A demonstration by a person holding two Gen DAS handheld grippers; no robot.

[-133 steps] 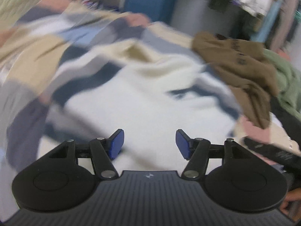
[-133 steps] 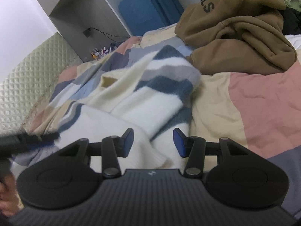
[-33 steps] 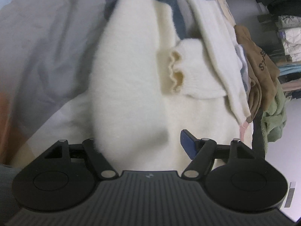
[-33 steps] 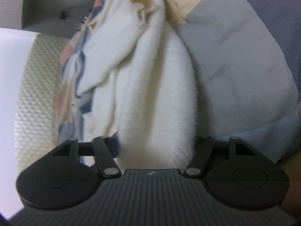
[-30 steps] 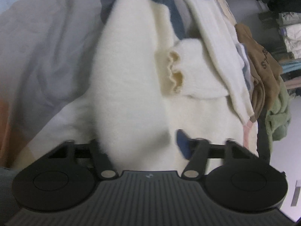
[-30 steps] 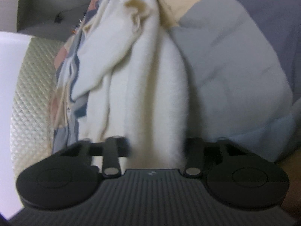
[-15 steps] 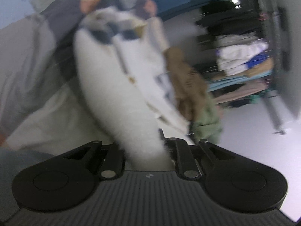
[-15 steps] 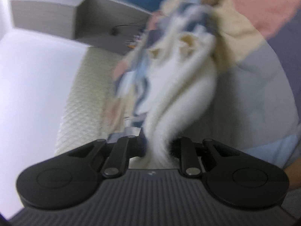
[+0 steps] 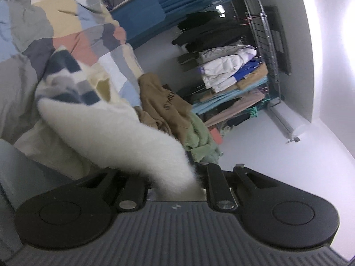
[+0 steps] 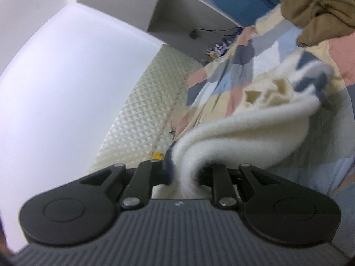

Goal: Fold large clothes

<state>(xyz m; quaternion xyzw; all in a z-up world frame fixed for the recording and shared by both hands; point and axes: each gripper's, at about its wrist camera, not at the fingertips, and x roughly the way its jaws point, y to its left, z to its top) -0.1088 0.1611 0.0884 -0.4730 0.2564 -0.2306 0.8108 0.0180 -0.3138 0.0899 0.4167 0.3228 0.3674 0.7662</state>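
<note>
A fuzzy cream sweater [image 9: 115, 130] with blue and grey checks hangs lifted above the bed. My left gripper [image 9: 175, 177] is shut on its white hem, and the fabric hides both fingertips. My right gripper [image 10: 186, 175] is shut on the other end of the same sweater [image 10: 244, 133], which stretches away to the right towards its checked part and a cream cuff. The sweater's far end still rests on the patchwork quilt [image 9: 44, 22].
A brown hoodie [image 9: 164, 106] and a green fleece [image 9: 199, 137] lie on the bed beyond the sweater; the hoodie also shows in the right wrist view [image 10: 319, 8]. A clothes rack [image 9: 233, 66] stands behind. A quilted headboard [image 10: 144, 119] and a grey shelf [image 10: 155, 6] are at left.
Both grippers have closed on the sweater's hem and lifted it off the quilt. The views have swung up from the bed to the room.
</note>
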